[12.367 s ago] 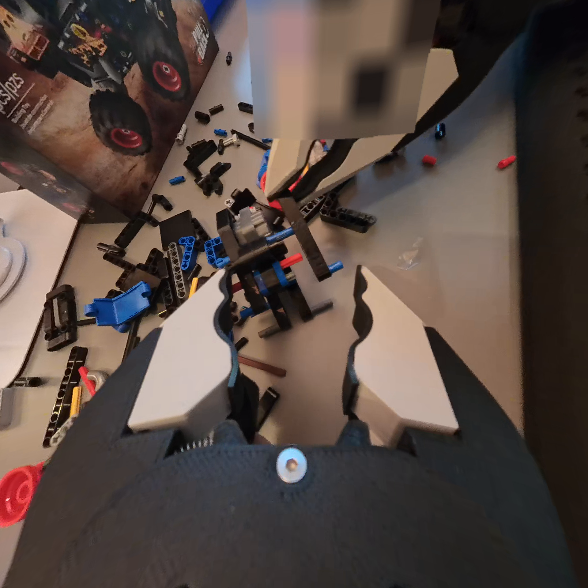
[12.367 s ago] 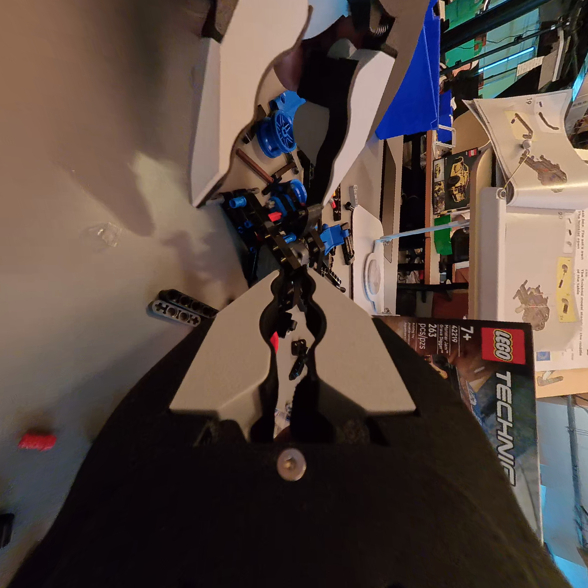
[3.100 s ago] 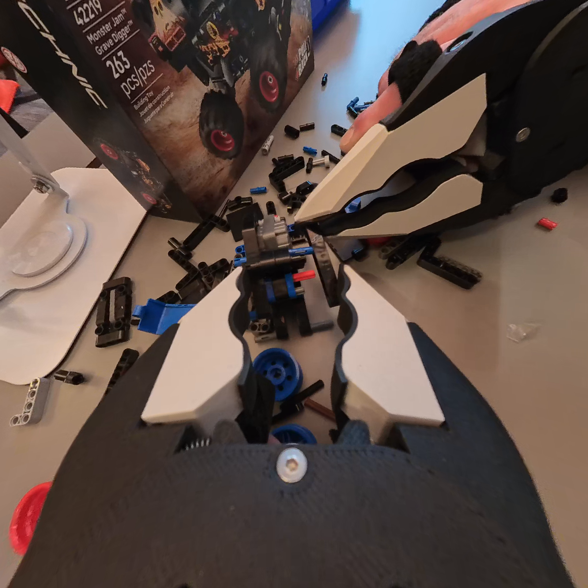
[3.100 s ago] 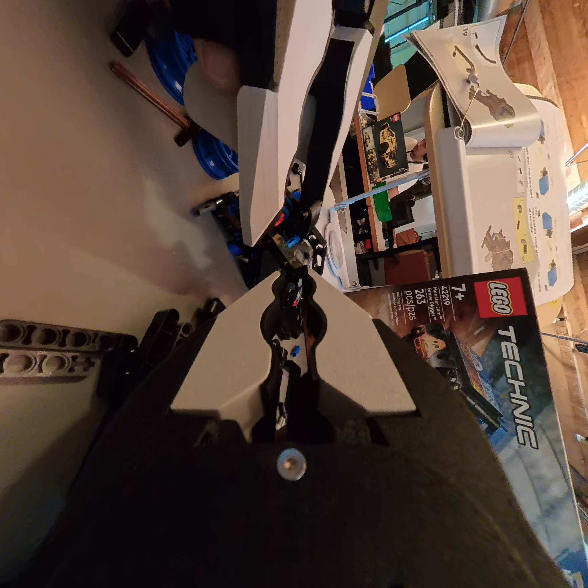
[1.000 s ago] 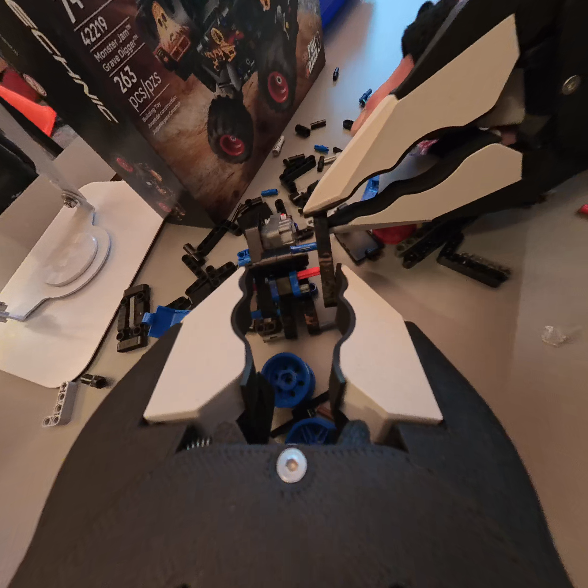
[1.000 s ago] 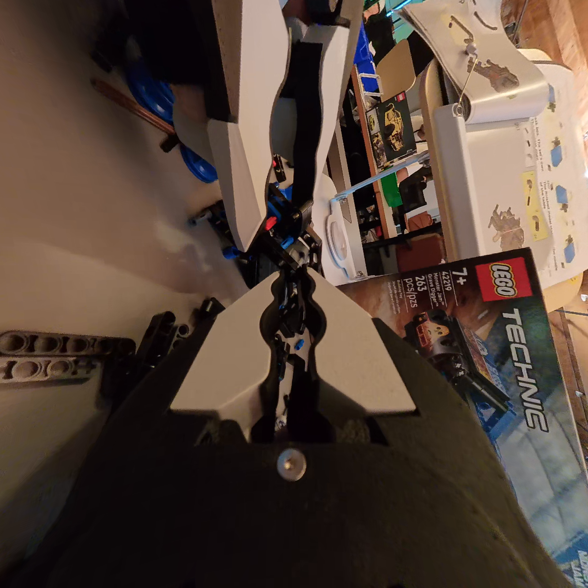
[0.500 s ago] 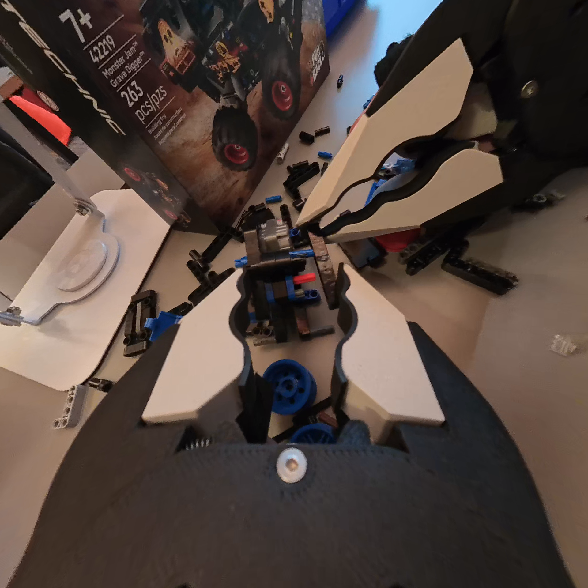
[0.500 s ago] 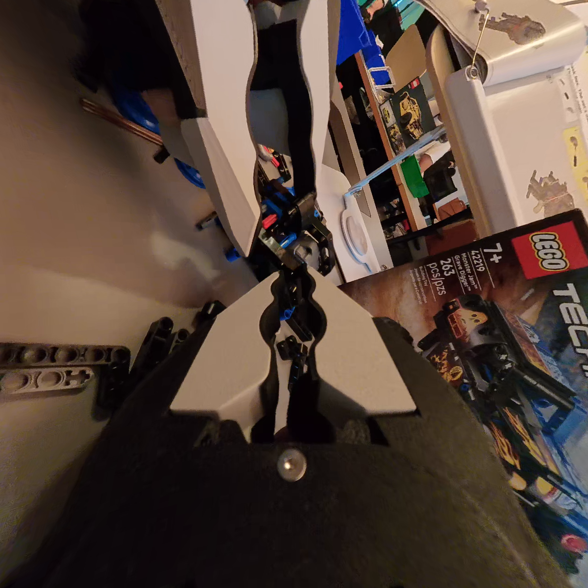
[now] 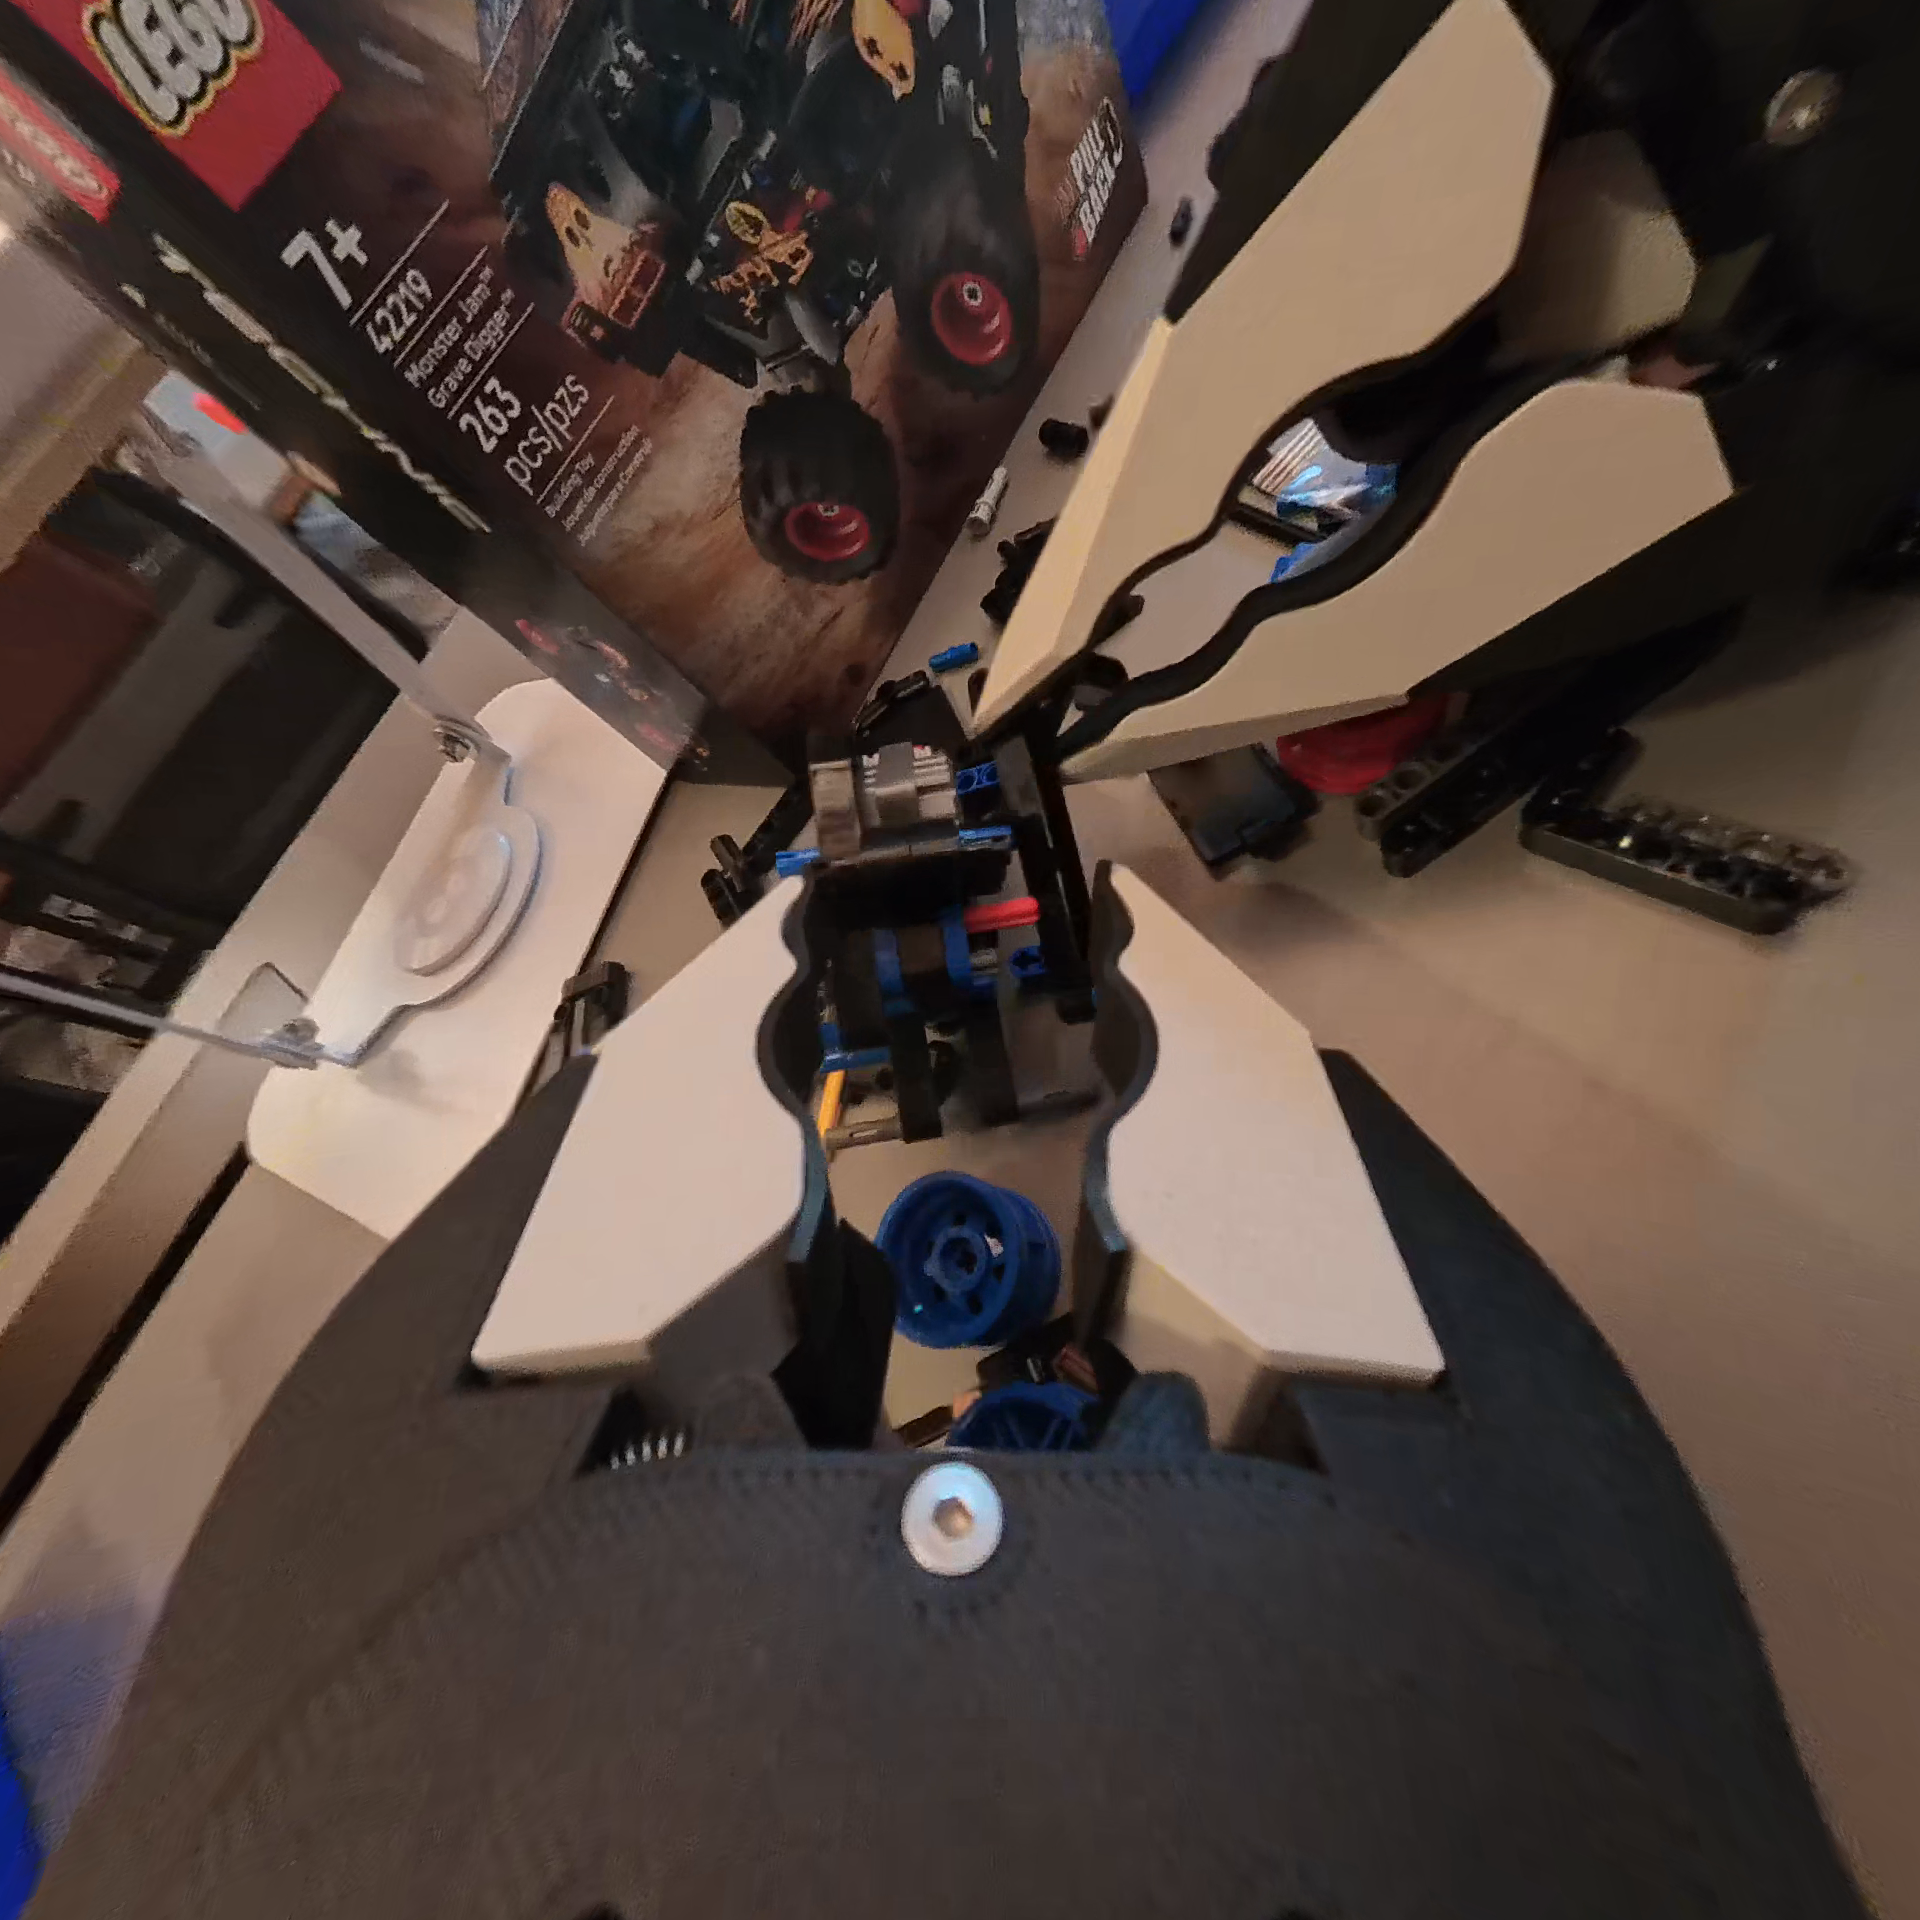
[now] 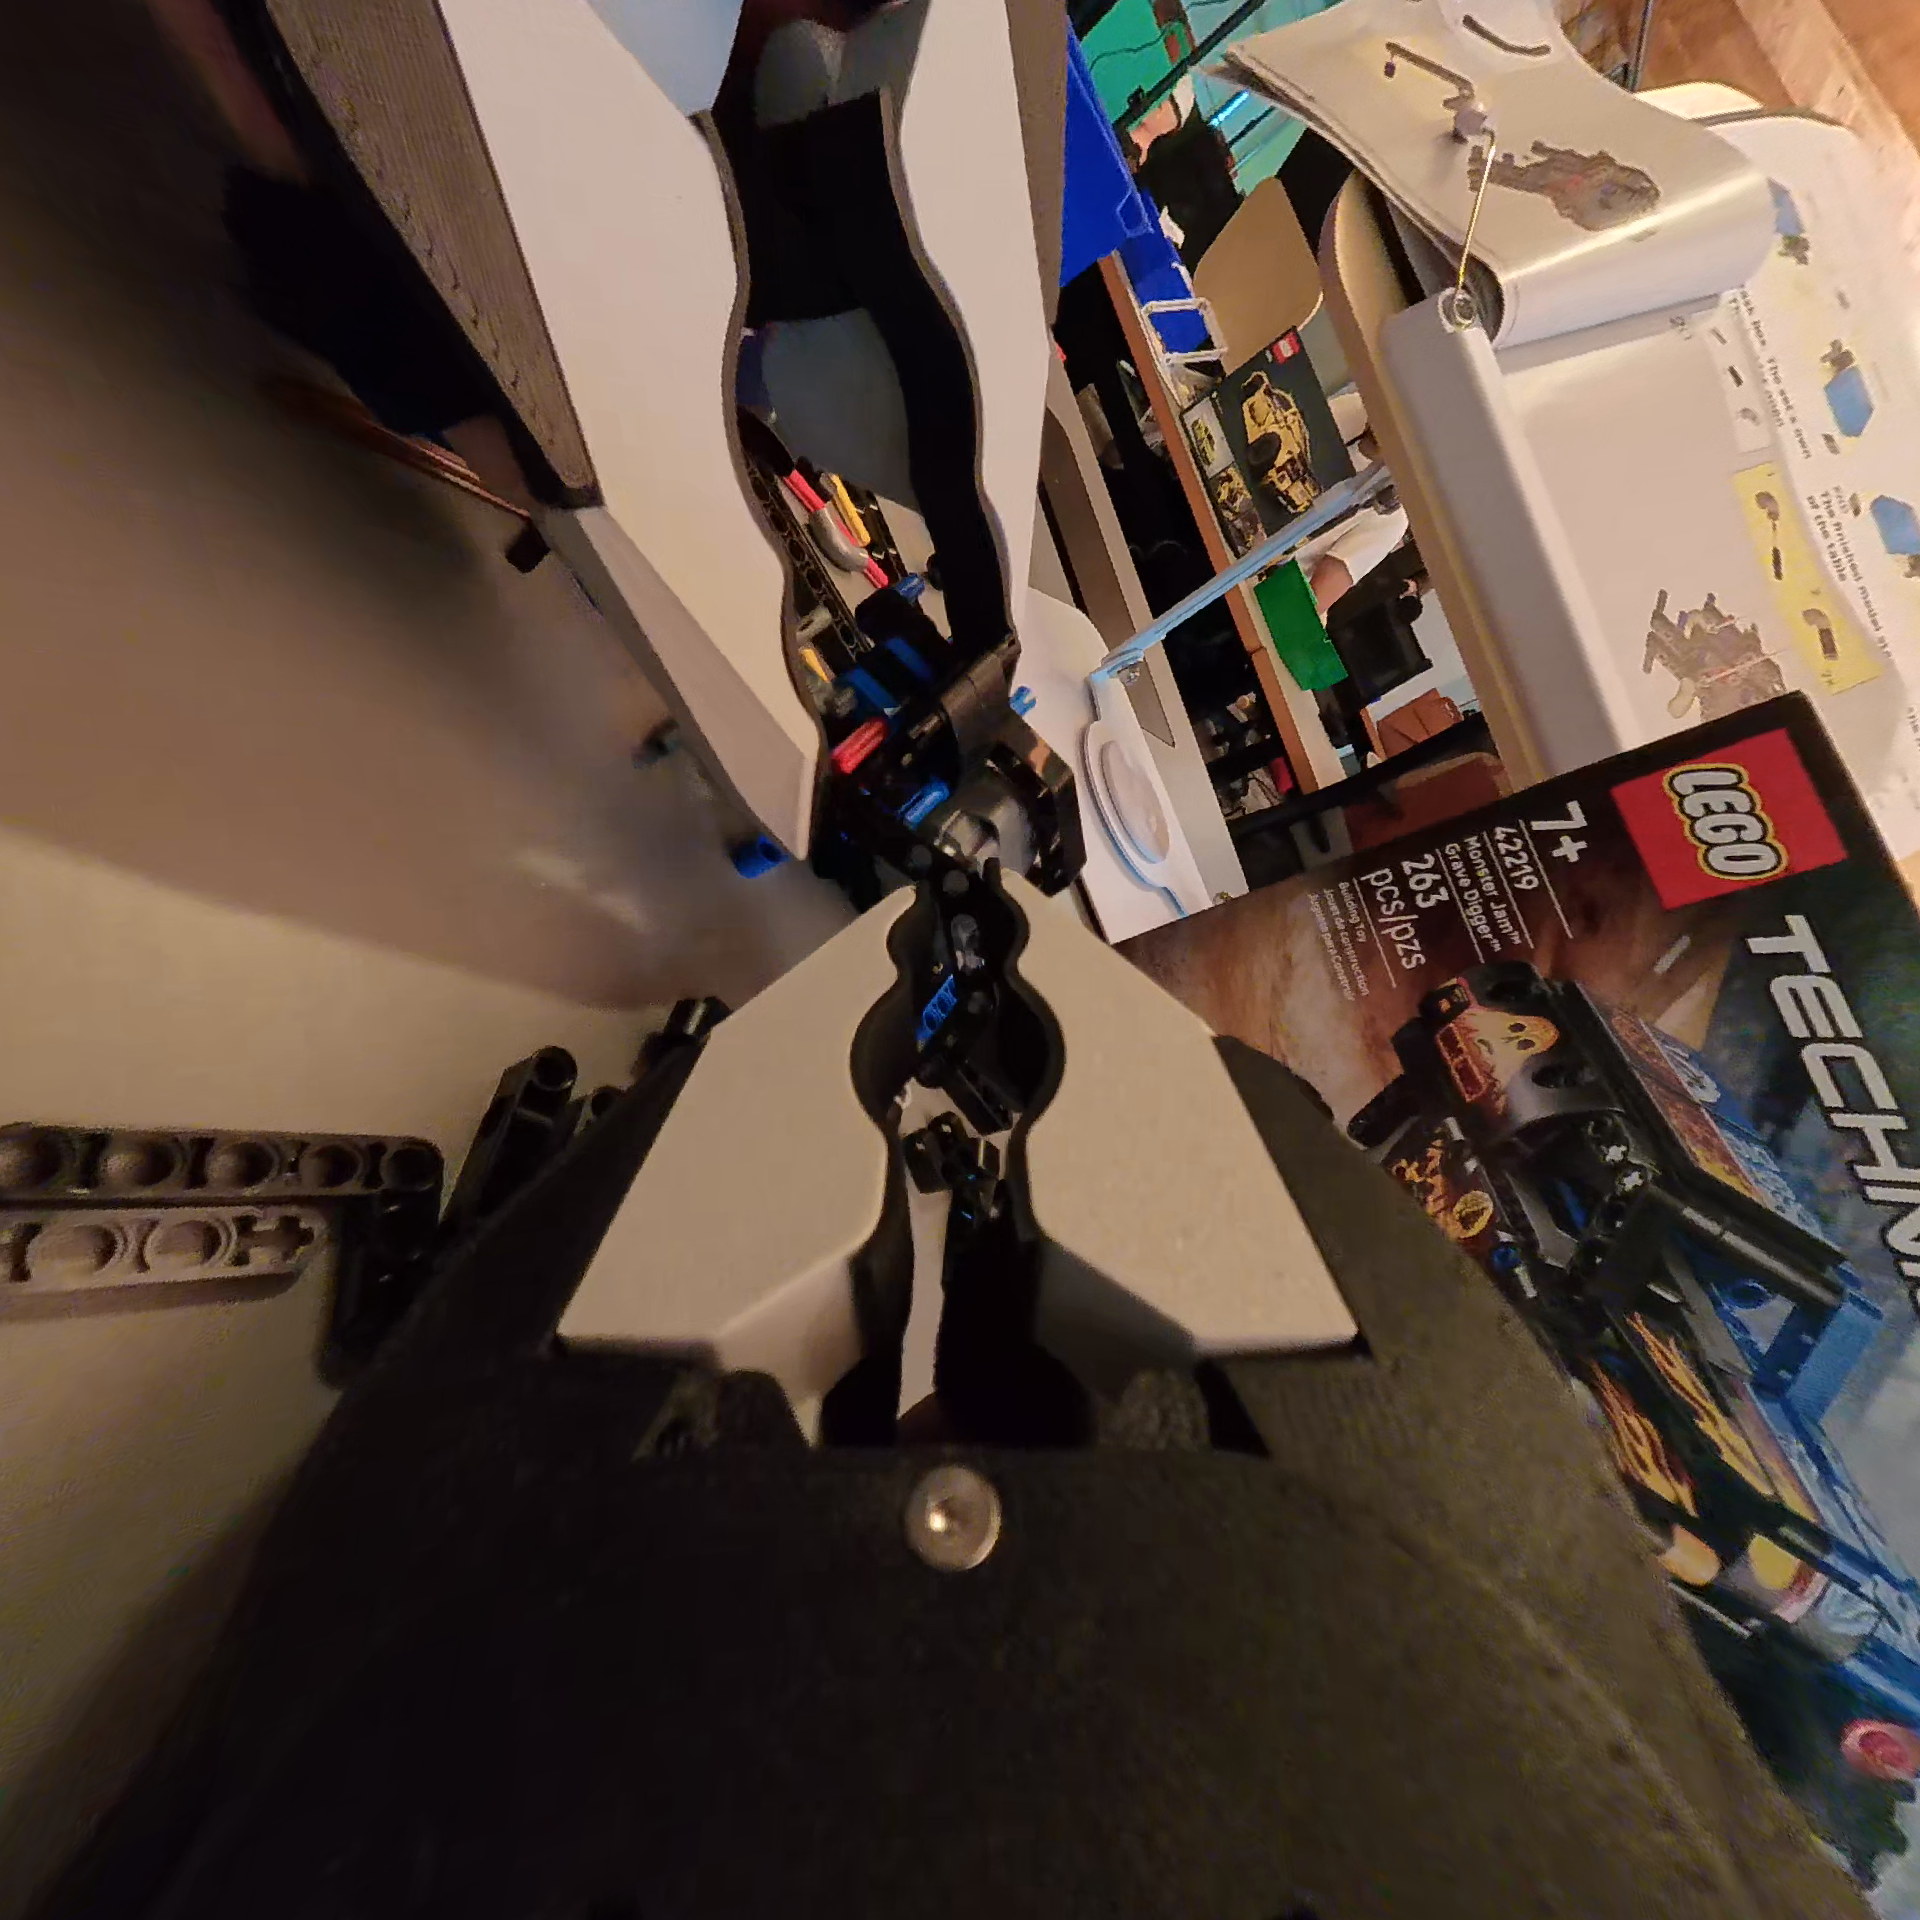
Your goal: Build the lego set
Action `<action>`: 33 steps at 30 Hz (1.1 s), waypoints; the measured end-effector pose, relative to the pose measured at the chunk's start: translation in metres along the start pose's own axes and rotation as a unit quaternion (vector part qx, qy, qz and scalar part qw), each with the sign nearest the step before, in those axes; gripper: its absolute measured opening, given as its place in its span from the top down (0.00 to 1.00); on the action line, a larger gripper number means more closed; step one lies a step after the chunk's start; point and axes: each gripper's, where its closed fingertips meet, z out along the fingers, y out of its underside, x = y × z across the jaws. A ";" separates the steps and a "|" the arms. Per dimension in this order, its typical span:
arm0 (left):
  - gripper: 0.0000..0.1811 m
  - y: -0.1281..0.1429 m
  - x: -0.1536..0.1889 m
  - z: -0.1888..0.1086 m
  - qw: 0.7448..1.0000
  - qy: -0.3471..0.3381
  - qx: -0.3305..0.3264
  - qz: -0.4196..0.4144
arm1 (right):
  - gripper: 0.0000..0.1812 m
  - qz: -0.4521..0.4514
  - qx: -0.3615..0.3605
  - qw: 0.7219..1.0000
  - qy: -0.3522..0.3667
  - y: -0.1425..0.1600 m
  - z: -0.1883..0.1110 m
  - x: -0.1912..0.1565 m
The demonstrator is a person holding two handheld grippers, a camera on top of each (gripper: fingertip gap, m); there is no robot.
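box (image 9: 644, 343) nearer than before, tongs (image 9: 951, 925) unchanged

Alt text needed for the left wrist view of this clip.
The left gripper clamps a black-and-blue lego assembly above a grey table, while the right gripper pinches its top. A blue wheel hub lies below; the set's box stands behind.

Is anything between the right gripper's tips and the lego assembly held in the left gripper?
Nothing visible. The right gripper tips are already at the top of the lego assembly, which sits between the left gripper fingers.
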 end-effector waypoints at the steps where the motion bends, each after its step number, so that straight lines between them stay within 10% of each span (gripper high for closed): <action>1: 0.74 0.001 -0.001 0.000 1.000 0.005 0.002 -0.011 | 0.96 0.003 -0.001 1.000 0.001 0.000 0.001 0.000; 22: 0.65 -0.004 0.018 -0.015 0.956 0.208 -0.006 -0.204 | 0.97 0.052 -0.018 0.989 -0.136 -0.009 -0.024 -0.007; 33: 0.77 0.021 0.006 0.006 0.988 0.085 -0.100 -0.083 | 0.97 0.062 -0.043 0.989 -0.125 0.003 -0.053 0.018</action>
